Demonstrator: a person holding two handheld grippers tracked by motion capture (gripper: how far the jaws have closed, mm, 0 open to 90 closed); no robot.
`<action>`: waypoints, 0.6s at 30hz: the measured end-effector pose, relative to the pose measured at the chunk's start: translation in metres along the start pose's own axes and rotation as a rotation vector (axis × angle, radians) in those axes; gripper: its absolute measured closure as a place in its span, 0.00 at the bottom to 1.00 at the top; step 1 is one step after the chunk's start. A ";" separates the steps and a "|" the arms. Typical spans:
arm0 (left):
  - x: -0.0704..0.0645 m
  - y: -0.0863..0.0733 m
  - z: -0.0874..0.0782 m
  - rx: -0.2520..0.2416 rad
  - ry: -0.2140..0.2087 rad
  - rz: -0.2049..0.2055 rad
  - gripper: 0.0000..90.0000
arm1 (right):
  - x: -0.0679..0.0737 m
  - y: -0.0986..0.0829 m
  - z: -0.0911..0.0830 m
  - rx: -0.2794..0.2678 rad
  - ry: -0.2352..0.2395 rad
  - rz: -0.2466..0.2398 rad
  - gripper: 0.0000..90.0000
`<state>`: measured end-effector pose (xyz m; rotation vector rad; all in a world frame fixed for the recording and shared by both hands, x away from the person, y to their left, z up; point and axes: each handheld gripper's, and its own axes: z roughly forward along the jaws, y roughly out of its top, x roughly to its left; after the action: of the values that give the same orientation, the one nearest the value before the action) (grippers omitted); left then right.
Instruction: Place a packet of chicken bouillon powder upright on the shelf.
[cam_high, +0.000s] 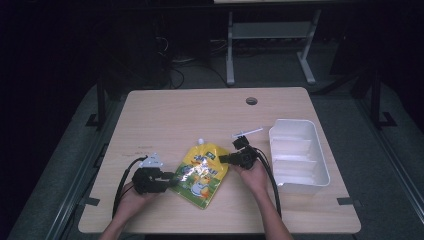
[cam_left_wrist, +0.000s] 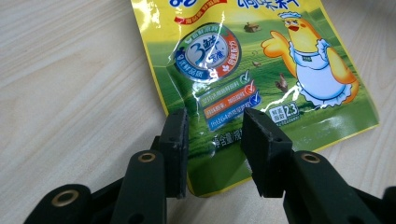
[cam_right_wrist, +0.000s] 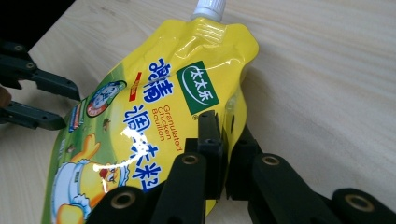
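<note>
Two grippers on one yellow pouch, one clamped and one spread wide!

Right gripper (cam_right_wrist: 223, 140) has its jaws pinched tight on the side edge of the chicken bouillon pouch (cam_high: 201, 173), just below the green logo, and that edge looks lifted a touch off the wooden table (cam_high: 165, 115). Left gripper (cam_left_wrist: 214, 140) sits at the pouch's lower corner, jaws apart, straddling the printed foil without squeezing it. Pouch lies near the table's front middle, white cap (cam_right_wrist: 208, 8) pointing away from the person. Off to the right sits a white bin (cam_high: 300, 155), with a small white syringe-like piece (cam_high: 247, 132) just beside it.
</note>
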<state>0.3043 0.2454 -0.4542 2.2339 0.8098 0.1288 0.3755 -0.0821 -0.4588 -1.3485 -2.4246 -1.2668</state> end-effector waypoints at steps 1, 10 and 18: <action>-0.001 0.001 -0.001 -0.005 -0.001 0.005 0.66 | 0.001 0.000 -0.002 -0.009 0.005 -0.006 0.98; 0.003 0.005 -0.027 -0.192 -0.021 -0.056 0.41 | 0.026 0.010 -0.031 -0.113 0.061 -0.101 0.99; 0.011 0.002 -0.032 -0.233 -0.062 -0.111 0.25 | 0.055 0.017 -0.053 -0.160 0.084 -0.218 0.99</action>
<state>0.3038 0.2710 -0.4316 1.9606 0.8388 0.0950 0.3391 -0.0777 -0.3894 -1.0610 -2.5137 -1.5645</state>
